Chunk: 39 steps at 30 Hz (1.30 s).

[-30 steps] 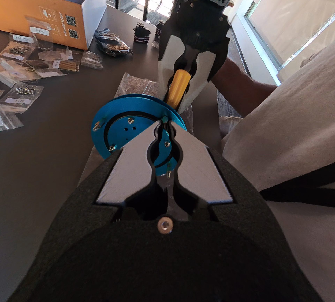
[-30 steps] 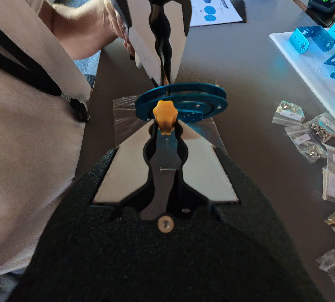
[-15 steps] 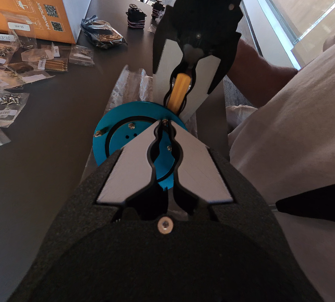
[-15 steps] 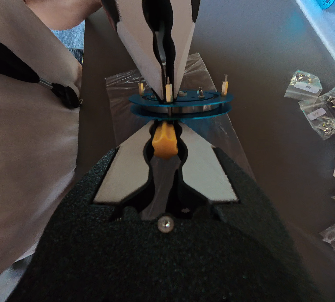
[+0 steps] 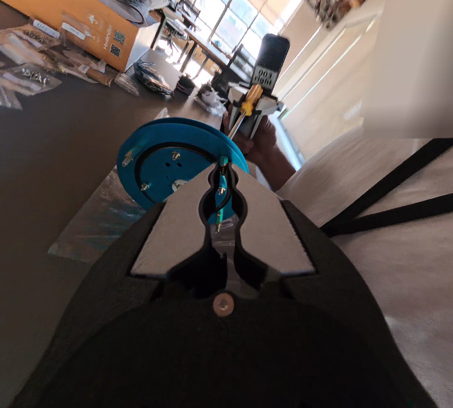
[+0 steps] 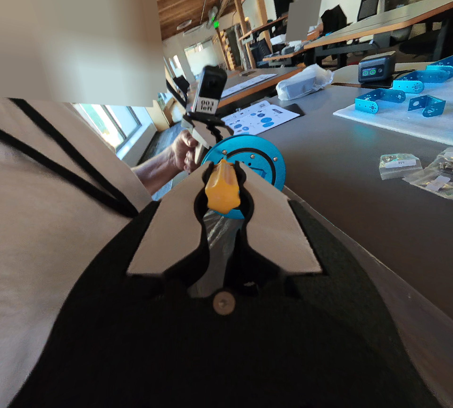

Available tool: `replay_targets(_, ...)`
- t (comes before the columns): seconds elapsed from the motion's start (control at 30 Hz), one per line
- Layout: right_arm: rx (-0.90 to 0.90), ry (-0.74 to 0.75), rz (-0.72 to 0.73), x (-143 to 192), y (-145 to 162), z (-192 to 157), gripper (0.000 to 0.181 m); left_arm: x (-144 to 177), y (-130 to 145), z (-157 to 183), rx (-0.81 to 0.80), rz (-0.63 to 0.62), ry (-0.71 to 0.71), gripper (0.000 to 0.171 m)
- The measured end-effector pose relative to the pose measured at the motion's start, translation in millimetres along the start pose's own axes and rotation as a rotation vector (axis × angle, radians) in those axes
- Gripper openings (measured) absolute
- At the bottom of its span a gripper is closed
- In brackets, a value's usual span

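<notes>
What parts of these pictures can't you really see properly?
- Screwdriver tip: in the right wrist view the yellow handle and right gripper cover it; in the left wrist view it passes behind the blue disc.
- Where the left gripper pinches the disc: its own fingers hide the spot.
- Small bags of screws: blurred in the left wrist view.
- Instruction sheet: drawings too small.
- Blue brackets: some cut by the right edge.

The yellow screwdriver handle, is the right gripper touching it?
Touching. The right wrist view shows the right gripper with its fingers pressed against both sides of the yellow screwdriver handle.
</notes>
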State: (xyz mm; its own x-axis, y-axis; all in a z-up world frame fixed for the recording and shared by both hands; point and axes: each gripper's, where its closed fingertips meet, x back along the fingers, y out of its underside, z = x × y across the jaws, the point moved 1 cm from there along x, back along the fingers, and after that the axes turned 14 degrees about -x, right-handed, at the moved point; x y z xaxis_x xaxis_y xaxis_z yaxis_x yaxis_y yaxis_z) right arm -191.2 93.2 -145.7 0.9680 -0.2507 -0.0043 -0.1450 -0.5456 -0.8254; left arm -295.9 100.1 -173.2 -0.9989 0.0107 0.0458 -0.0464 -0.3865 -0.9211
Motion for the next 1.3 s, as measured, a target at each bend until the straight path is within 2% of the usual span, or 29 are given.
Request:
replay_targets(0.13,-0.126,-0.056,0.060,-8,-3,5,0.016,13,1,-4,0.115,0.077,0.014,0.004)
replay_targets(0.33,-0.204,-0.071,0.031,-23,1,12,0.015,11,2,-3,0.117,0.068,0.028,0.004)
replay_targets(0.93,-0.186,-0.114,-0.003,-21,2,11,0.016,12,1,-2,0.148,0.057,0.050,0.004)
replay_targets(1.07,-0.028,-0.134,-0.053,-20,5,5,0.016,11,3,1,0.195,0.027,0.100,0.004)
replay_targets(1.2,0.336,-0.170,-0.140,-17,6,-6,0.016,8,5,7,0.297,-0.025,0.204,0.004)
replay_targets(1.3,0.519,-0.211,-0.152,-16,5,-10,0.016,7,5,9,0.354,-0.073,0.253,0.004)
